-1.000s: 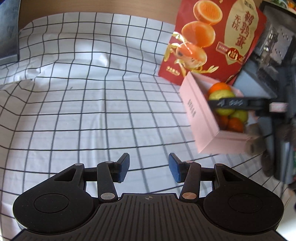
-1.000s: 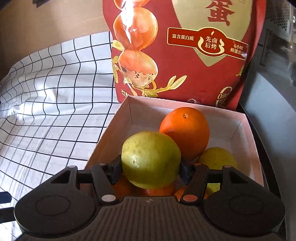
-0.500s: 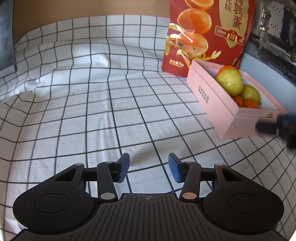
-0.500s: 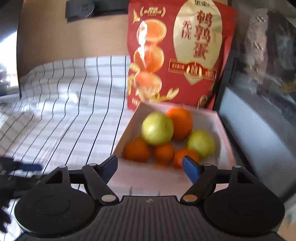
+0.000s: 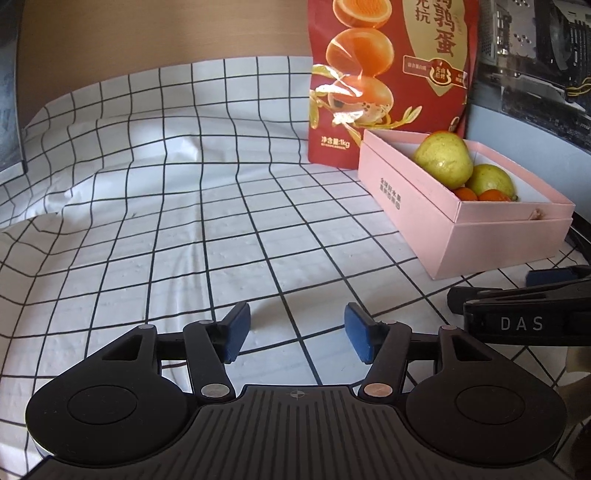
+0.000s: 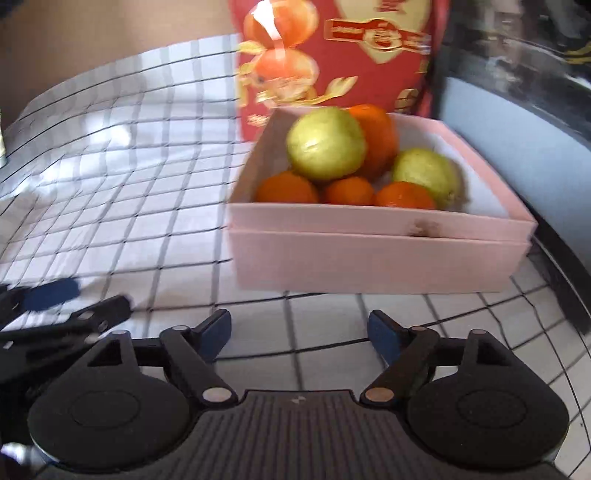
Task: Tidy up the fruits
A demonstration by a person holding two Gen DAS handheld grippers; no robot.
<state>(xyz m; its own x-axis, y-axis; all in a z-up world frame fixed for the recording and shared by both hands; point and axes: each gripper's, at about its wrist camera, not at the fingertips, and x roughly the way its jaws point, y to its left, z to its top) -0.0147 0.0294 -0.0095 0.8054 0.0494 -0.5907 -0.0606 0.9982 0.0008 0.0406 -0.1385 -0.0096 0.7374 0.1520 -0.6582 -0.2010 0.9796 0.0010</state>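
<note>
Both claws are opening with nothing between them — left claw and right claw low over the checked desk — while the fruits sit piled in the pink box, centre right of frame.

Home tabletop: checked tablecloth, red snack bag, fruit box.

A white cloth with a black grid covers the counter ahead, rumpled on the far left; a tan wall rises beyond it; daylight brightens the cloth; dark equipment stands far right.
</note>
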